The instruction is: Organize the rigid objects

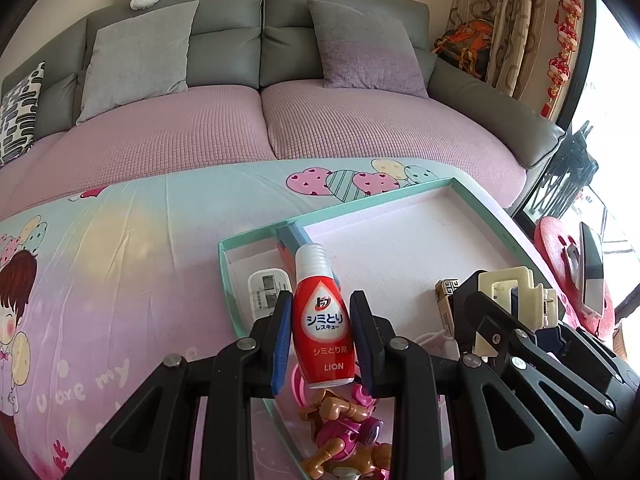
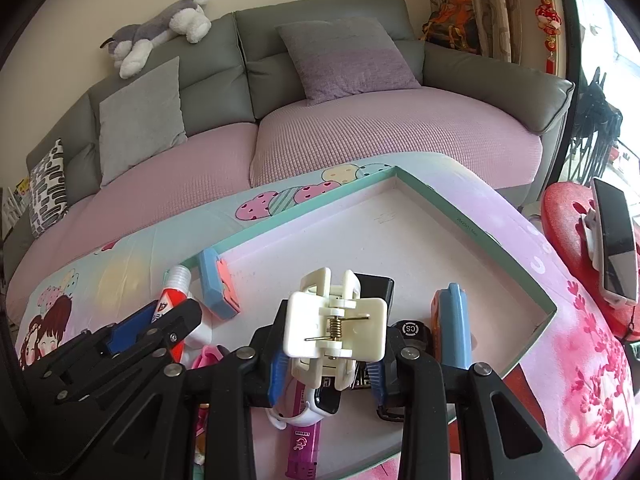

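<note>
While the left hand-held gripper (image 1: 320, 332) clamps a red stain-remover bottle (image 1: 323, 320) upright, white cap toward frame top, the mint-rimmed tray (image 1: 400, 194) lies directly beneath and ahead, so it is nearer the tray's lower left. At centre frame the right hand-held gripper (image 2: 328, 364) pinches a white spring clip (image 2: 335, 326) over the same tray.

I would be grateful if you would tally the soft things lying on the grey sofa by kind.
Plain greyish square fabric cushions: 2
Black-and-white patterned fabric cushion: 1
Grey-and-white plush dog: 1
Total: 4
</note>
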Demonstrator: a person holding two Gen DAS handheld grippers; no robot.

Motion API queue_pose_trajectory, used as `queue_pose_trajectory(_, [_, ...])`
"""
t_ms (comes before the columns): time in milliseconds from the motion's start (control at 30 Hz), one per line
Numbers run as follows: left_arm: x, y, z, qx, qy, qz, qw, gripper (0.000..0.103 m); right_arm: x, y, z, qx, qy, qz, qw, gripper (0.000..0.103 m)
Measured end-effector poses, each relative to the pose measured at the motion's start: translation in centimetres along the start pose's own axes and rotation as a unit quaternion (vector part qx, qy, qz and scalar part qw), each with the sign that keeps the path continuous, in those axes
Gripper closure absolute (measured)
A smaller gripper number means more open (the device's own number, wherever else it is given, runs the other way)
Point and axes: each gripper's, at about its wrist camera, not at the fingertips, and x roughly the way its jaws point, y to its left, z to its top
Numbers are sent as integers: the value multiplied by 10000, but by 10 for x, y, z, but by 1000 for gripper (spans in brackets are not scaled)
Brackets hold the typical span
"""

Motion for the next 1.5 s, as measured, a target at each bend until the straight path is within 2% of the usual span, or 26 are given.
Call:
queue_pose_trajectory(133, [-1,0,0,-22,1,15,10000,71,0,2,0,-51,12,-14,10000,68])
queue_pose_trajectory(200, [-2,0,1,-34,2,44,10000,61,0,2,0,-83,16,-66,9999,68])
queue_pose_trajectory(267, [-4,2,1,-54,9,46,10000,59,0,2,0,-79,21,-44,10000,68])
queue_pose_trajectory(433, [-9,8,4,-127,23,110,9999,56,1,1,1,-76,14,-69,9999,67])
queue_pose_trajectory(500, [-12,13,5,-189,9,172,9997,48,1,1,1,-91,19,-101,9999,67])
queue_pose_trajectory(600, [-19,22,8,-319,-59,270,9991,42,2,1,2,-122,20,-162,9998,66])
queue_pose_trajectory(733, [-25,35,10,-543,-137,432,9975,37,2,2,2,-197,13,-224,9996,51])
queue_pose_trajectory(767, [-26,39,9,-597,-142,483,9969,34,2,3,2,-214,10,-227,9995,50])
queue_pose_trajectory(800, [-26,42,9,-645,-143,542,9963,25,2,3,2,-229,6,-232,9995,48])
queue_pose_trajectory(867, [-25,48,8,-731,-136,678,9949,14,2,4,2,-253,-3,-245,9994,45])
queue_pose_trajectory(1067, [-16,68,3,-1003,119,1159,9881,13,4,8,1,-345,35,-269,9990,32])
queue_pose_trajectory(1367, [0,97,-14,-1522,516,1588,9741,13,9,16,-3,-482,119,-231,9985,1])
queue_pose_trajectory(1433, [1,103,-17,-1621,540,1652,9713,13,9,17,-4,-479,124,-230,9985,0])
queue_pose_trajectory(1467, [1,105,-19,-1664,552,1680,9701,12,9,17,-4,-466,129,-217,9986,0])
queue_pose_trajectory(1500, [2,107,-20,-1699,563,1708,9689,3,9,17,-4,-453,129,-201,9987,0])
